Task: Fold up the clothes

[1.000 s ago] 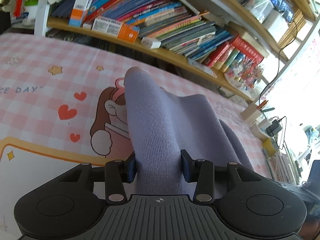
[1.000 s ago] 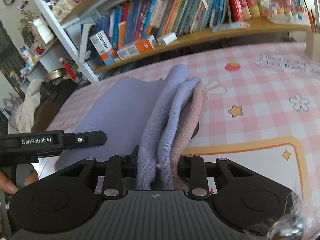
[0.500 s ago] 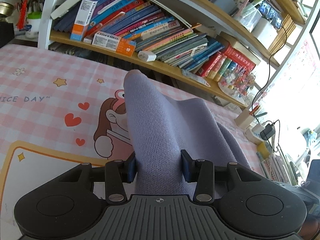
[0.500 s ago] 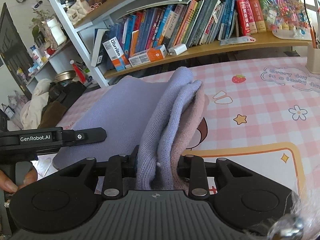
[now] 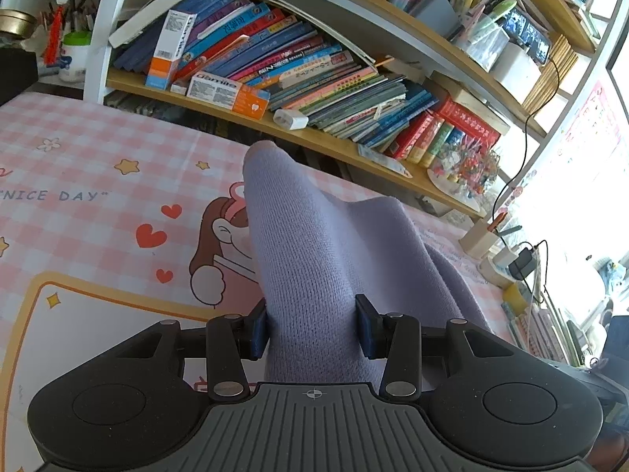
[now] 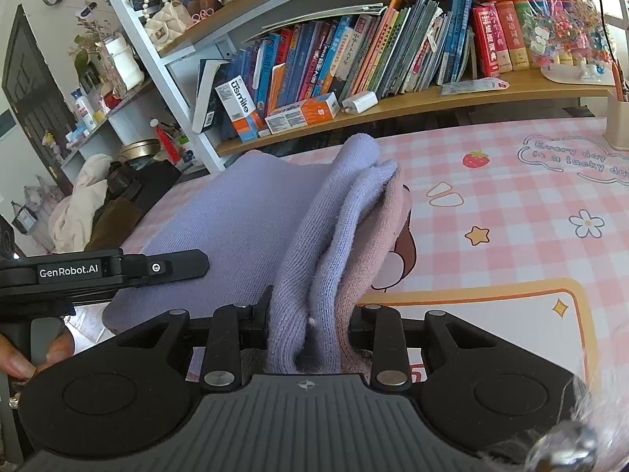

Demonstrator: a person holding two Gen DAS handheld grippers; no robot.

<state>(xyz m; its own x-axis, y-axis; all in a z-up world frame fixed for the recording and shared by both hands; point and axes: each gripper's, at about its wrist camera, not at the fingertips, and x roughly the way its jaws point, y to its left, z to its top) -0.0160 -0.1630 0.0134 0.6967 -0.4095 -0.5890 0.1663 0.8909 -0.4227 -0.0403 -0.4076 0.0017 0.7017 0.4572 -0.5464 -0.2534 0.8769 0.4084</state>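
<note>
A lavender knit garment (image 5: 314, 259) hangs between both grippers above a pink checked tablecloth (image 5: 98, 181). My left gripper (image 5: 312, 326) is shut on one bunched edge of it; the cloth rises in a ridge ahead of the jaws. My right gripper (image 6: 310, 326) is shut on several stacked layers of the same garment (image 6: 251, 220), with a pinkish layer on the right side. The left gripper's black body (image 6: 118, 269) shows at the left of the right wrist view, held by a hand.
A wooden bookshelf (image 5: 306, 78) packed with books runs along the table's far edge. A pen holder (image 5: 481, 236) and chargers stand at the table's right end. A white shelf unit (image 6: 129, 90) with bottles and bags stands to the left.
Both grippers have lifted with the garment and tilted upward, so more of the shelves shows. The grips on the cloth are unchanged.
</note>
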